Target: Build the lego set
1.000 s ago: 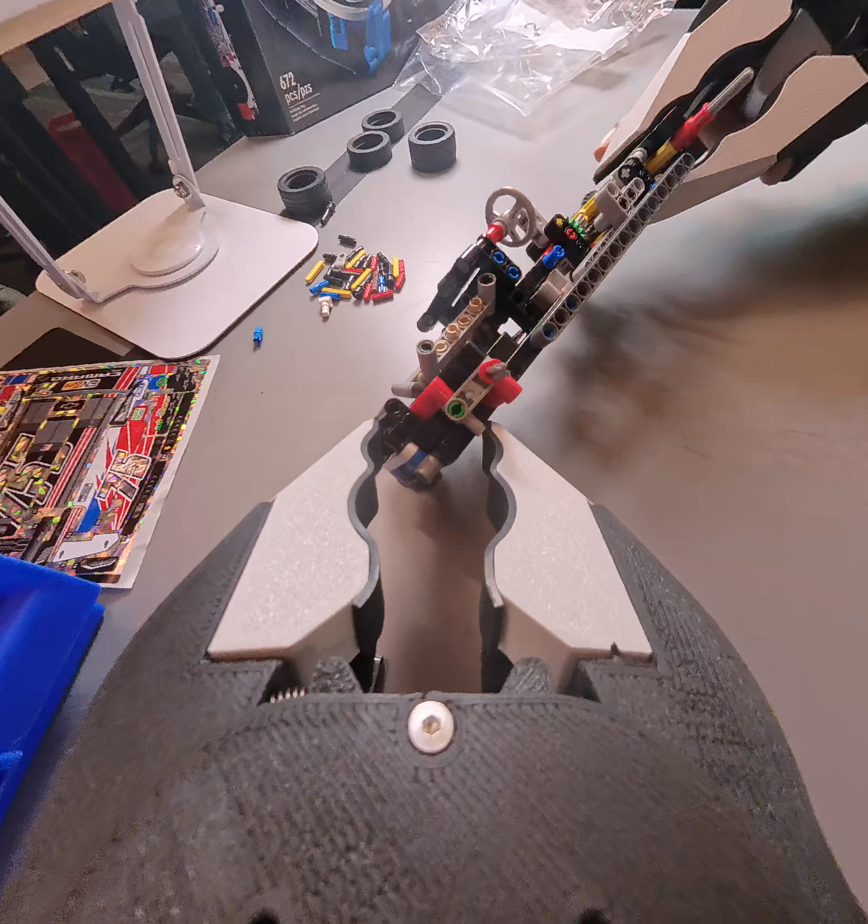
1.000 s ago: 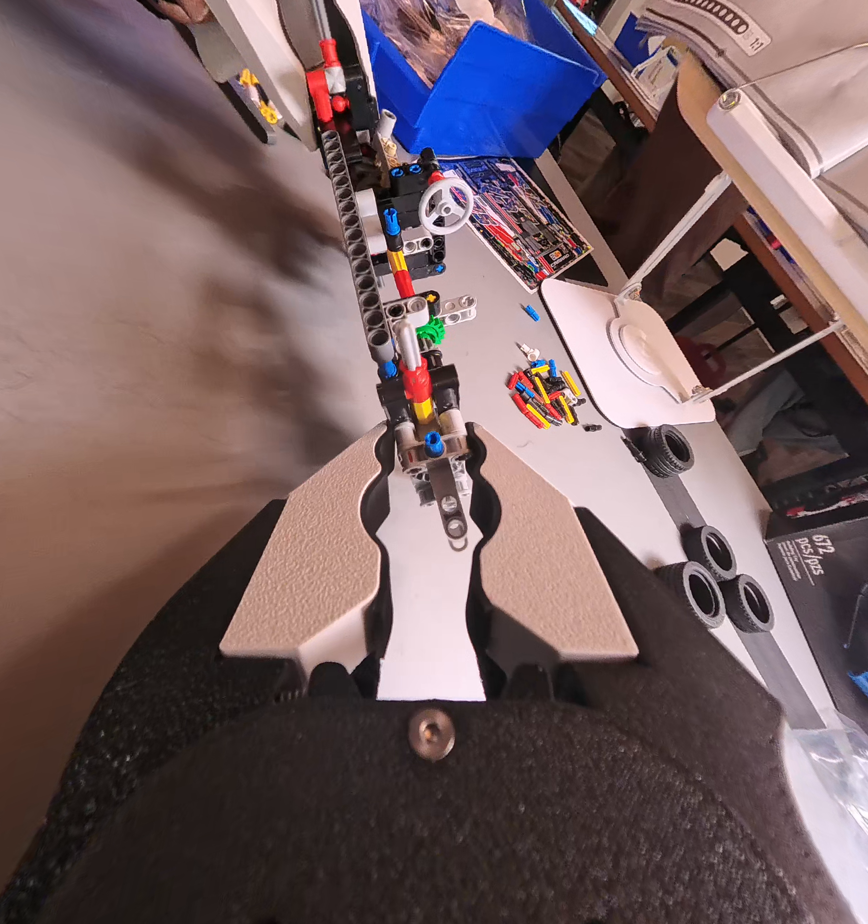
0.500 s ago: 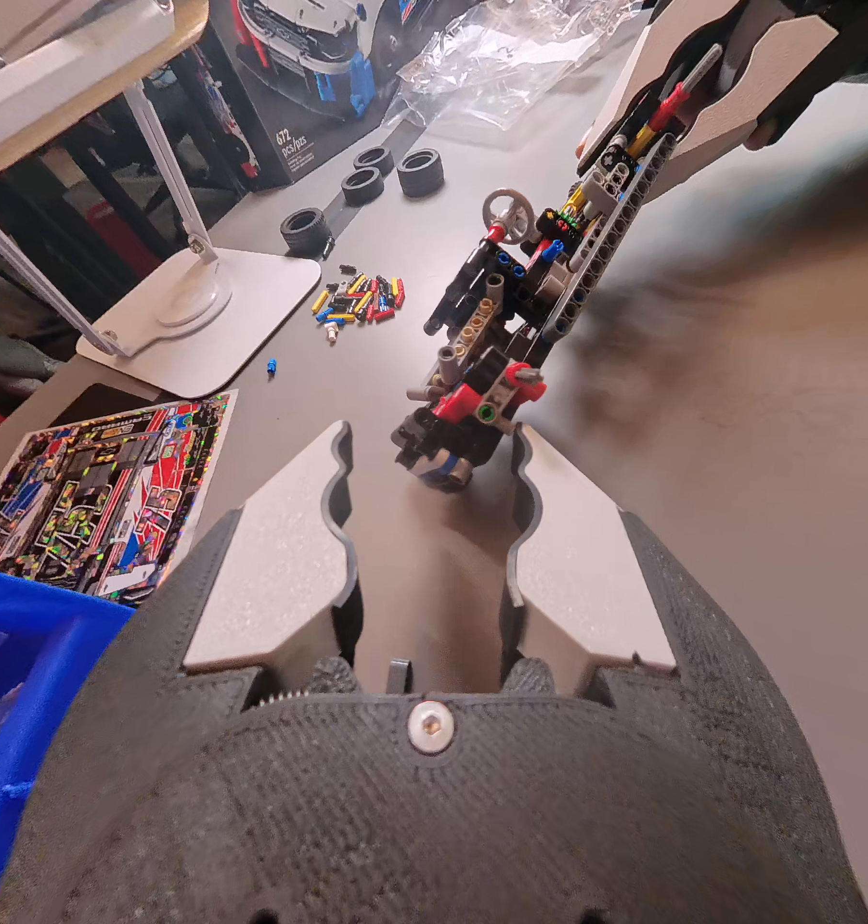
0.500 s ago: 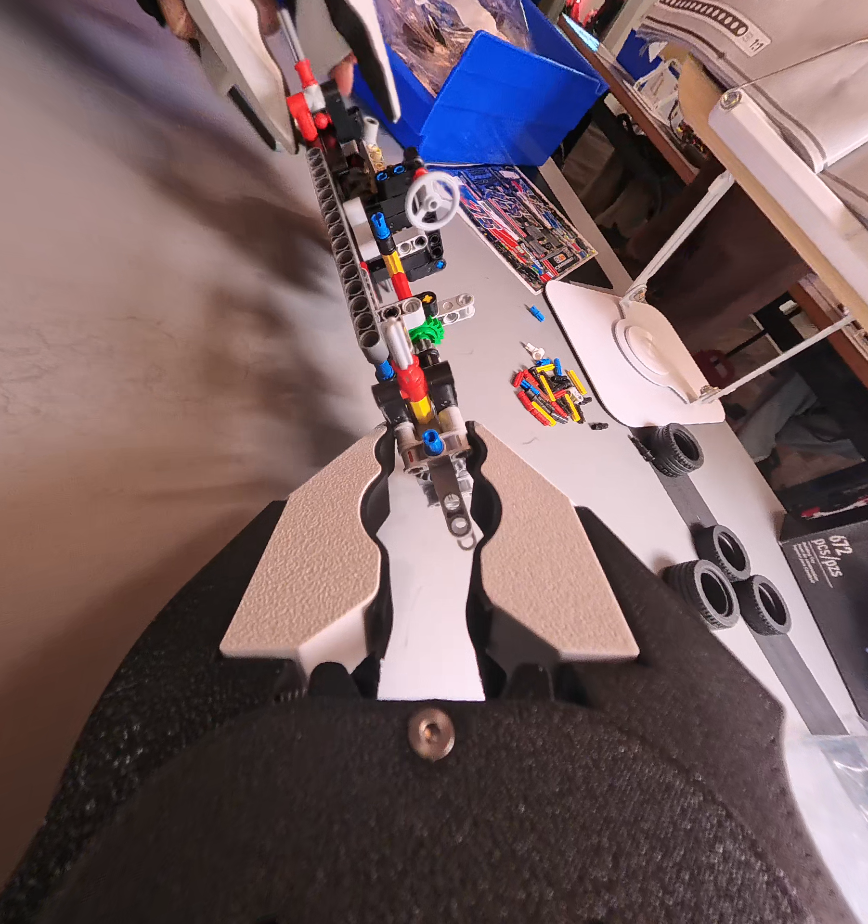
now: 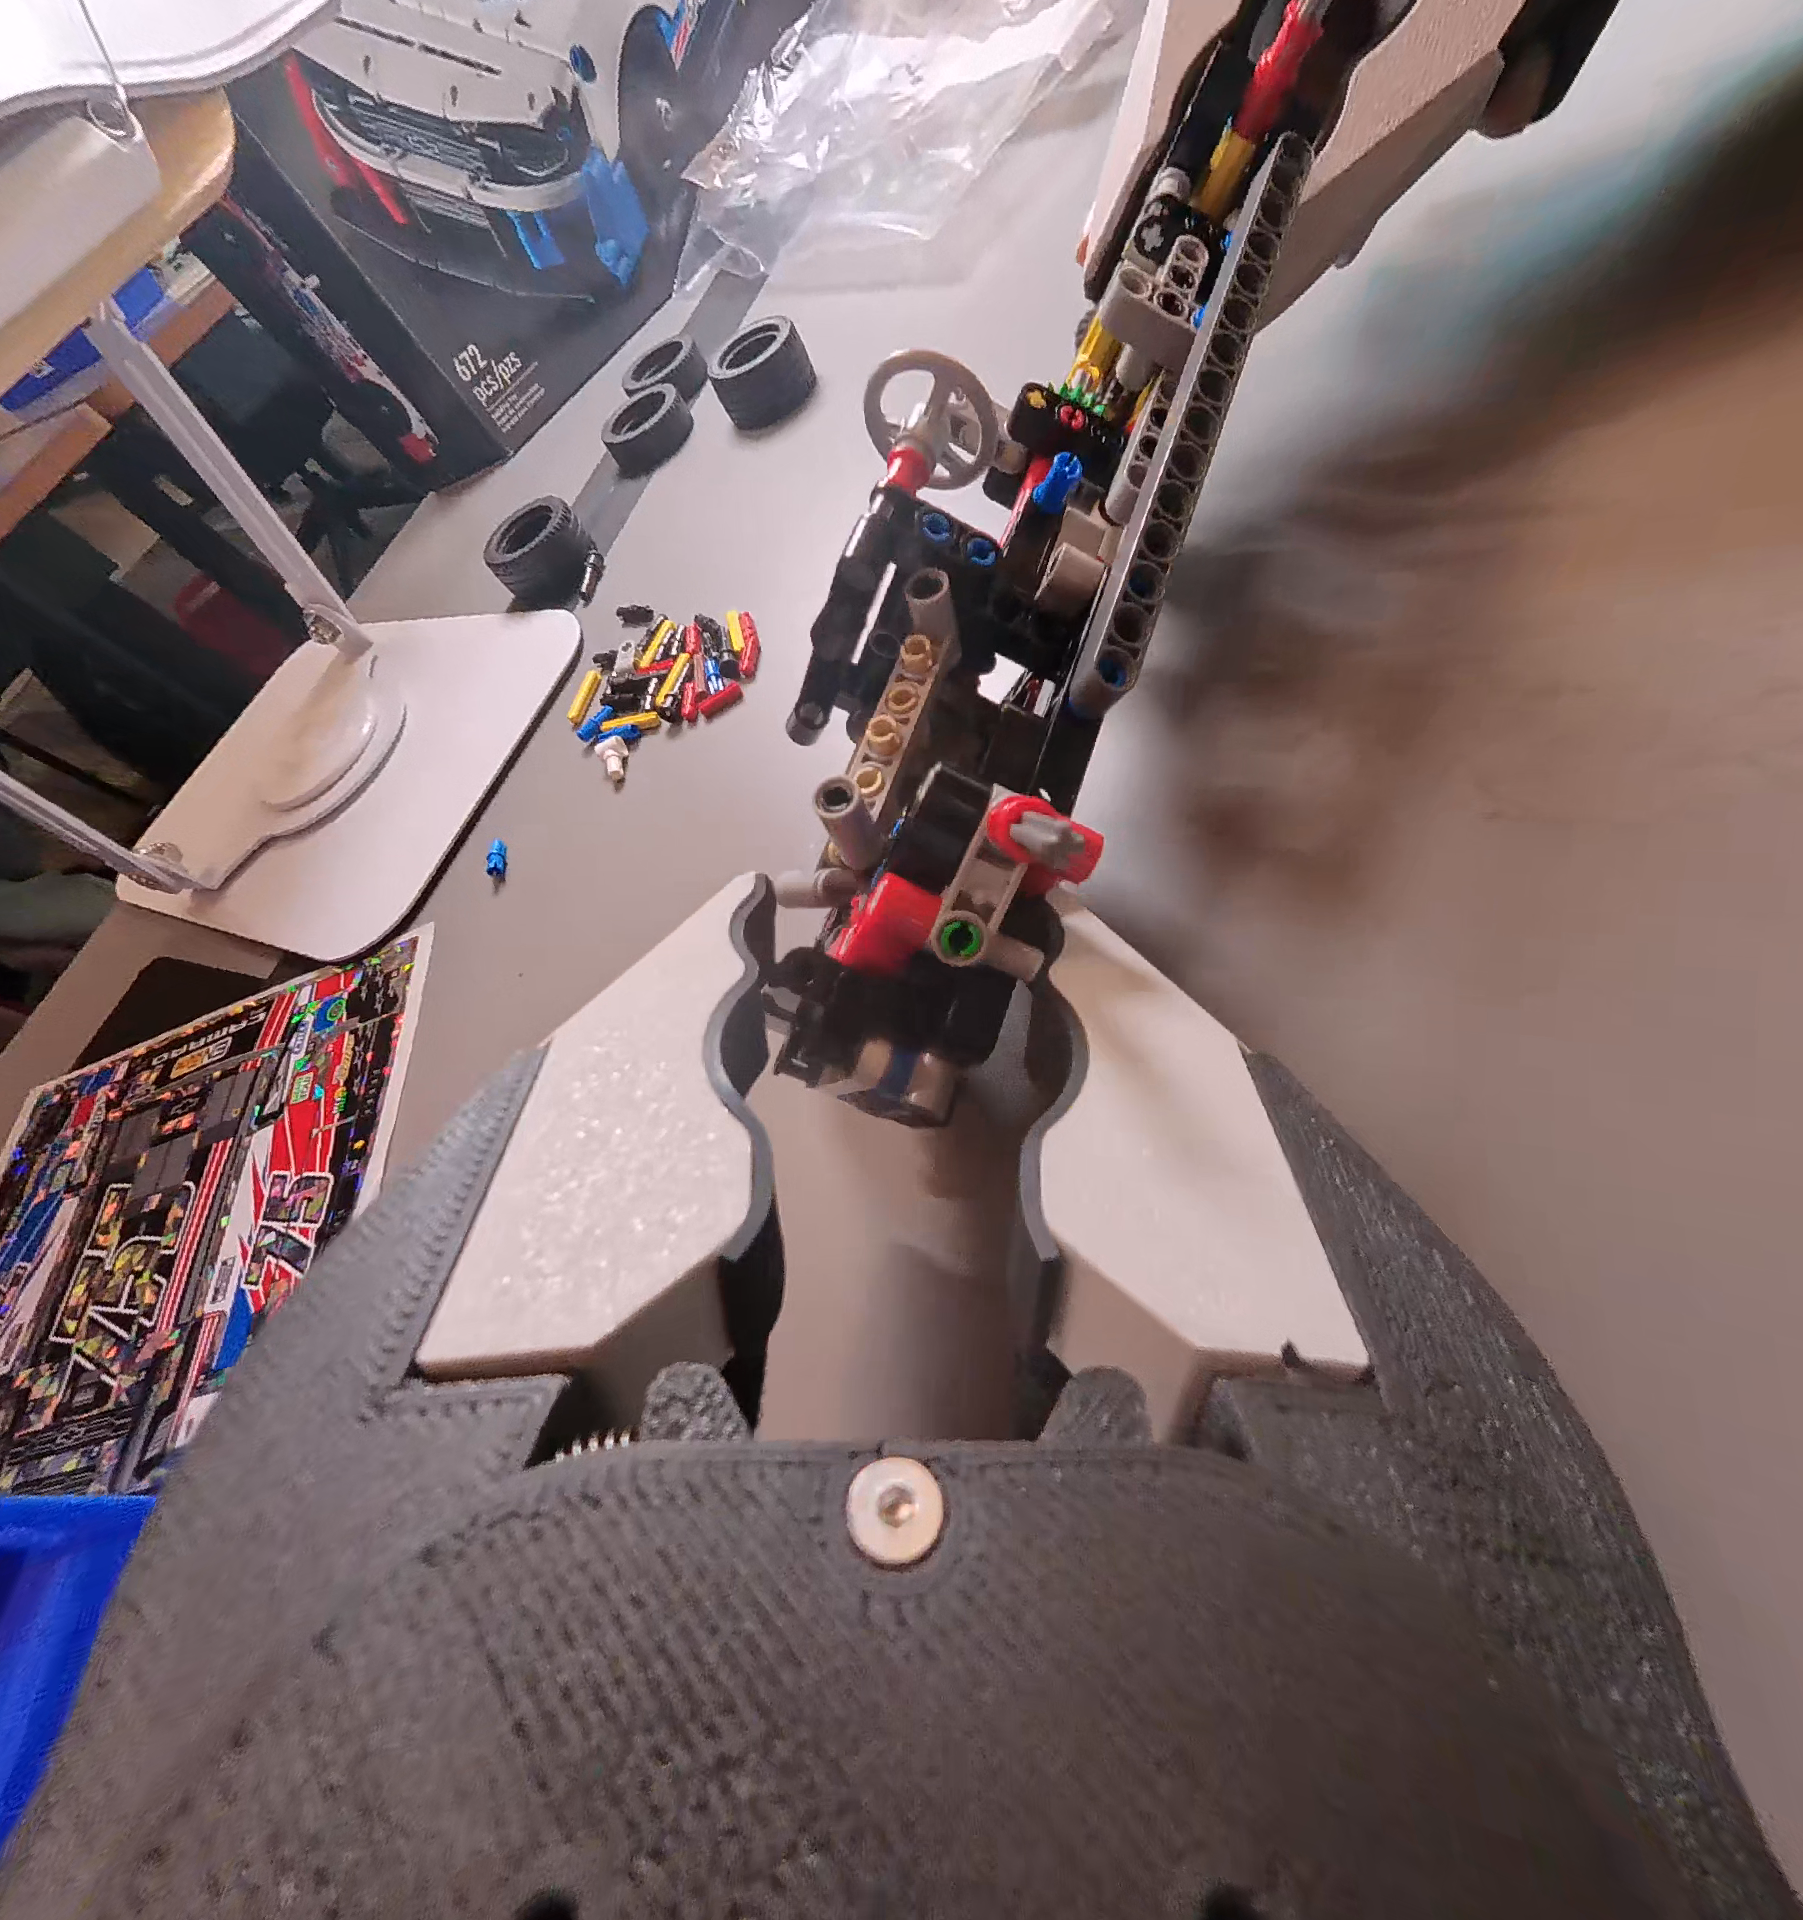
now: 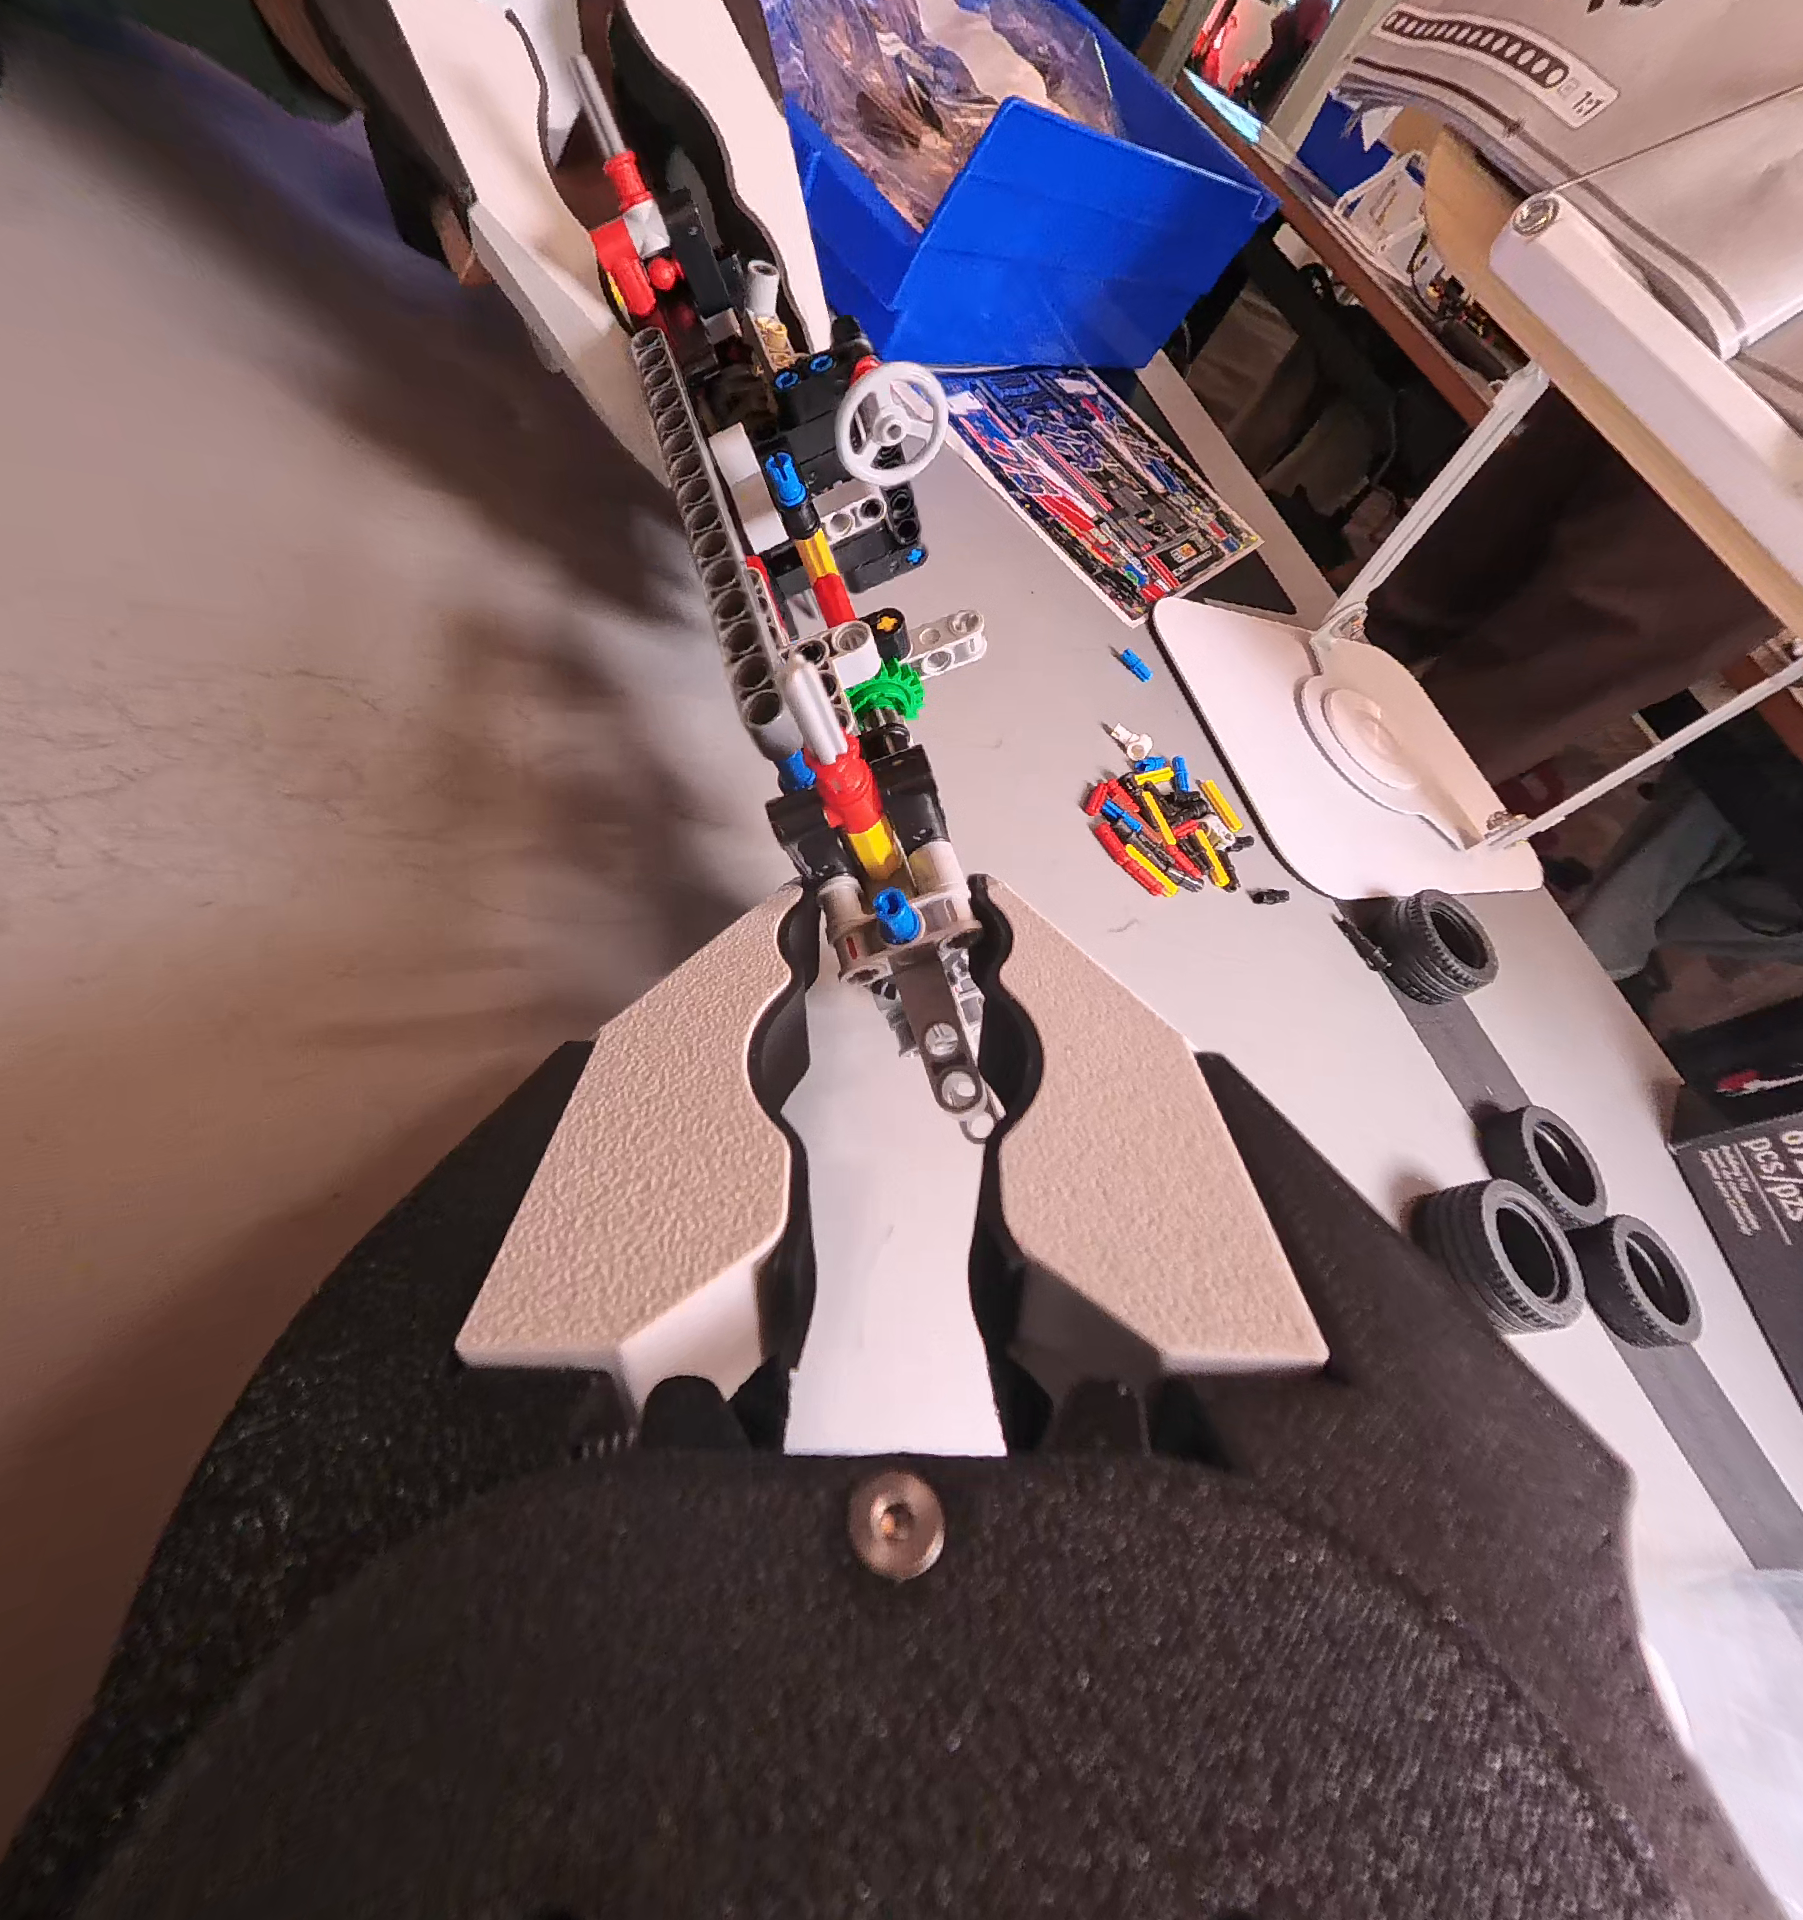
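Grey table, workshop clutter beyond its long edge.

1. Set's box: one, dark, standing at a corner of that edge. It is out of the working area.
2. Blue bins: two as far as can be told, at the opposite end of the same edge.
3. Lamp base: one, a white plate on the edge between box and bins.
4. Clear bag: one, crumpled beside the box.
5. Sticker sheet: one, flat on the edge between lamp base and bins.
6. Model: one long, part-built frame with a grey steering wheel. It is raised off the table mid-surface and spans the space between the two claws. Judged: it is carried by its ends so the middle stays free for fitting.
7. Right gripper: clamped on the grey end block of the model.
8. Left gripper: its fingers closely bracket the red-and-black end. Whether they press on it cannot be told.
9. Tyres: four. Three sit grouped by the box and one sits near the lamp base. None is fitted, so wheels remain to do.
10. Pins: one heap of mixed colours beside the lamp base, too many to count. It is probably kept within reach of either claw.
11. Blue pin: one, stray, near the base's corner.
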A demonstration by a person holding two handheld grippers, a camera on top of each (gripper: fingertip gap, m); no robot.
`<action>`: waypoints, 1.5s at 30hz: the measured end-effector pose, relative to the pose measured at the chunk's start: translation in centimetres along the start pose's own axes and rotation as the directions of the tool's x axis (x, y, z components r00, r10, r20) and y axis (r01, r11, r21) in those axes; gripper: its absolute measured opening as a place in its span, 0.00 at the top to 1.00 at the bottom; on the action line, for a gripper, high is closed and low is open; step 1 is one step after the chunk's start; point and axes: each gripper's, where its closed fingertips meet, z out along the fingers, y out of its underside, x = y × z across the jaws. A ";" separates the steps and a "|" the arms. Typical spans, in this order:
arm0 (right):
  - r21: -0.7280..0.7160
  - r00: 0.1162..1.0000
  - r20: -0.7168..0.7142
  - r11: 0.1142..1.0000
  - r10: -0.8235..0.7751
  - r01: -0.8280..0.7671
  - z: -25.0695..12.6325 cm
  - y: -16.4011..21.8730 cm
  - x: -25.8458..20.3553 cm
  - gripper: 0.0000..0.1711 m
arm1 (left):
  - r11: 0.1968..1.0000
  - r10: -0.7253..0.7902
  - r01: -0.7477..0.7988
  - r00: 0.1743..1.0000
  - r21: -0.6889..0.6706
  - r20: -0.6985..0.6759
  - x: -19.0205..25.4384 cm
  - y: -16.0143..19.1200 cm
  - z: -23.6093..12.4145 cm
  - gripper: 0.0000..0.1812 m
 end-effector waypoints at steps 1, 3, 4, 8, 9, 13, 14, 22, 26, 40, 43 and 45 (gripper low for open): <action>0.006 1.000 0.004 1.000 0.006 -0.006 0.0 -0.1 0.0 0.85 | 1.000 -0.010 0.010 1.000 0.001 -0.002 0.0 -0.1 -0.1 0.74; 0.009 1.000 0.005 1.000 0.007 -0.007 0.0 -0.2 -0.1 0.85 | 1.000 -0.017 0.017 1.000 0.000 0.000 0.1 -0.2 -0.2 0.75; 0.009 1.000 0.005 1.000 0.008 -0.008 0.0 -0.2 -0.1 0.85 | 1.000 -0.016 0.016 1.000 0.000 0.002 0.2 -0.2 -0.2 0.76; 0.019 1.000 0.012 1.000 0.024 -0.024 0.0 -0.4 -0.2 0.85 | 1.000 -0.027 0.027 0.999 -0.007 0.018 0.3 -0.3 -0.2 0.76; 0.021 1.000 0.013 0.999 0.024 -0.025 0.0 -0.5 -0.3 0.85 | 0.999 -0.031 0.031 0.999 -0.007 0.017 0.3 -0.3 -0.2 0.76; 0.027 1.000 0.013 0.999 0.019 -0.019 0.0 -0.6 -0.4 0.85 | 0.999 -0.038 0.038 0.999 -0.005 0.016 0.4 -0.2 -0.2 0.76; 0.028 1.000 0.013 0.999 0.020 -0.020 0.0 -0.7 -0.4 0.85 | 0.999 -0.037 0.037 0.999 -0.007 0.018 0.4 -0.2 -0.2 0.76; 0.051 0.999 0.029 0.998 0.037 -0.038 -0.2 -0.9 -0.5 0.85 | 0.997 -0.076 0.076 0.997 -0.011 0.001 0.6 -0.5 -0.5 0.76; 0.056 0.999 0.035 0.998 0.039 -0.041 -0.2 -1.1 -0.7 0.85 | 0.996 -0.090 0.089 0.996 -0.023 -0.002 0.7 -0.5 -0.8 0.76; 0.042 0.994 0.090 0.997 0.055 -0.059 -0.5 -1.4 -1.4 0.86 | 0.997 -0.072 0.070 0.996 -0.041 -0.048 1.2 -0.6 -1.3 0.76; 0.030 0.994 0.102 0.999 0.042 -0.045 -0.5 -1.4 -1.6 0.86 | 0.997 -0.054 0.051 0.996 -0.050 -0.064 1.4 -0.6 -1.5 0.76; 0.027 0.994 0.104 0.999 0.043 -0.046 -0.6 -1.5 -1.7 0.86 | 0.997 -0.051 0.047 0.996 -0.056 -0.069 1.4 -0.6 -1.5 0.77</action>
